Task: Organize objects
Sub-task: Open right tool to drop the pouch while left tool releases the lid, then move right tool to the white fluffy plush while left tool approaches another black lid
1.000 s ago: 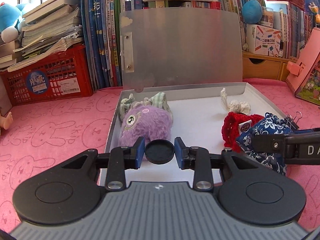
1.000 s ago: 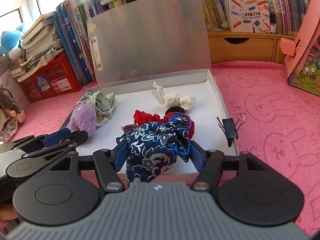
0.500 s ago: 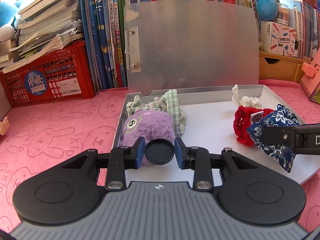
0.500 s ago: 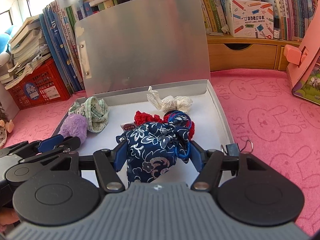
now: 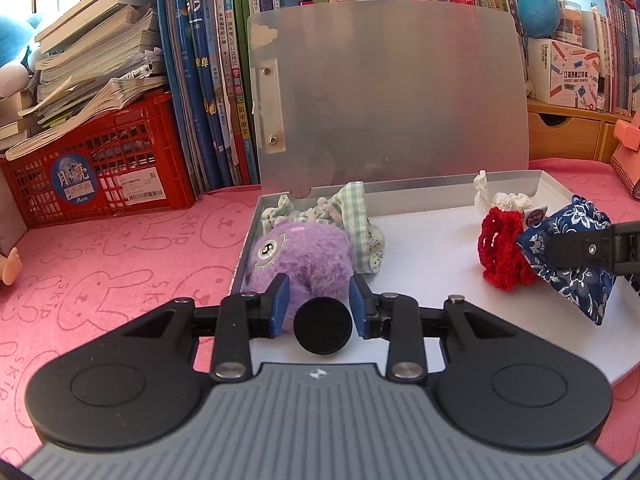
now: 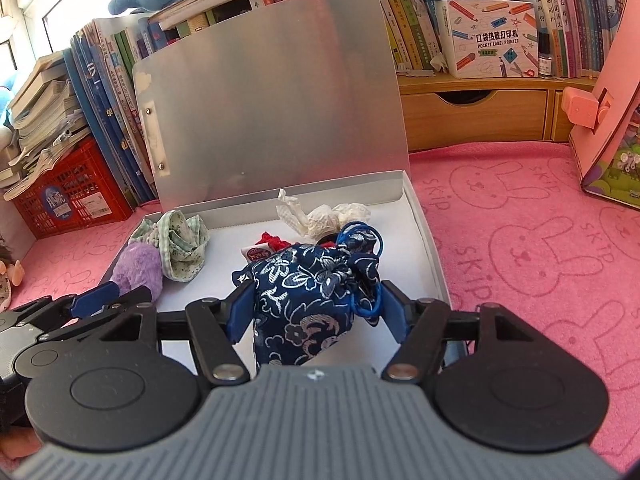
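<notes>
Left wrist view
Left gripper (image 5: 319, 306): jaws parted; the black disc (image 5: 322, 331) sits just below the gap, no pad visibly touching it.
Purple plush (image 5: 300, 260): in the open box (image 5: 424, 256), front left corner.
Crate (image 5: 96, 168): sticker reads "Moon".

Right wrist view
Right gripper (image 6: 310, 312): jaws clamped on the blue pouch (image 6: 308, 300), held over the box floor.
Handling: soft, light cloth; likely best taken around the body, not the cord.
Carton (image 6: 486, 38): "POCKET LABEL PRINTER".

Both wrist views look low and close along their fingers into the open box (image 5: 448, 196) (image 6: 424, 216), sharing its contents
</notes>
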The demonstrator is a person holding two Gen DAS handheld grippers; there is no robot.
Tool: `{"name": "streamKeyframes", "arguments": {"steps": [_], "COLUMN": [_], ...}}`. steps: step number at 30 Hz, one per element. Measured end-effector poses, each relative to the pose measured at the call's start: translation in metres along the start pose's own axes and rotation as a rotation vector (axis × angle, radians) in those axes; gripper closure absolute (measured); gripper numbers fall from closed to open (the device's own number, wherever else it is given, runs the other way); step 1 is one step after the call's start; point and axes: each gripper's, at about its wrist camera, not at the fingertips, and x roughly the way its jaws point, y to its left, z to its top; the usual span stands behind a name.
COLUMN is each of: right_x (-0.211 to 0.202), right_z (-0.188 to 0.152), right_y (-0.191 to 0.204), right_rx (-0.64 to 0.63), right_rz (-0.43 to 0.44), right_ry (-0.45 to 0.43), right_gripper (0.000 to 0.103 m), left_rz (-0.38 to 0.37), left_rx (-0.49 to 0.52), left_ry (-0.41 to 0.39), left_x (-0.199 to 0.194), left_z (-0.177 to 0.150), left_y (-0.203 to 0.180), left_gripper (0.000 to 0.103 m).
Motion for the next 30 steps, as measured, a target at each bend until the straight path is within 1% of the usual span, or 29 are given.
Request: {"name": "streamKeyframes", "arguments": {"steps": [1, 2, 3, 4, 5, 8, 12, 19, 24, 26, 30], "right_x": [-0.001, -0.003, -0.004, -0.006, -0.008, -0.016, -0.034, -0.073, -0.103, -0.115, -0.133], "right_z": [0.000, -0.001, -0.001, -0.002, -0.002, -0.002, -0.006, -0.024, -0.045, -0.053, -0.069], "right_y": [0.000, 0.000, 0.000, 0.000, 0.001, 0.001, 0.002, 0.006, 0.008, 0.008, 0.009], "right_rx": [0.004, 0.008, 0.010, 0.008, 0.005, -0.007, -0.024, -0.092, -0.128, -0.140, -0.157], "right_rz": [0.005, 0.012, 0.022, 0.025, 0.024, 0.020, 0.038, 0.077, 0.112, 0.123, 0.139], "right_ry": [0.000, -0.003, -0.009, -0.011, -0.013, -0.022, -0.045, -0.089, -0.118, -0.126, -0.143], "right_gripper": [0.030, 0.023, 0.018, 0.018, 0.017, 0.017, 0.015, 0.014, 0.012, 0.012, 0.010], "left_rz": [0.001, 0.009, 0.022, 0.030, 0.029, 0.017, -0.010, -0.069, -0.115, -0.123, -0.139], "left_rx": [0.001, 0.004, 0.009, 0.020, 0.033, 0.047, 0.025, 0.013, -0.004, -0.003, 0.003], "left_ry": [-0.006, -0.017, -0.032, -0.049, -0.059, -0.069, -0.077, -0.089, -0.108, -0.115, -0.127], "left_x": [-0.001, -0.003, -0.006, -0.010, -0.014, -0.024, -0.042, -0.083, -0.122, -0.137, -0.163], "left_z": [-0.001, -0.001, -0.002, -0.002, -0.003, -0.001, 0.001, -0.008, -0.025, -0.033, -0.051], "left_y": [0.000, -0.001, -0.002, -0.004, -0.005, -0.006, -0.004, 0.000, 0.005, 0.007, 0.010], "left_gripper": [0.052, 0.036, 0.030, 0.024, 0.020, 0.019, 0.018, 0.018, 0.016, 0.013, 0.012]}}
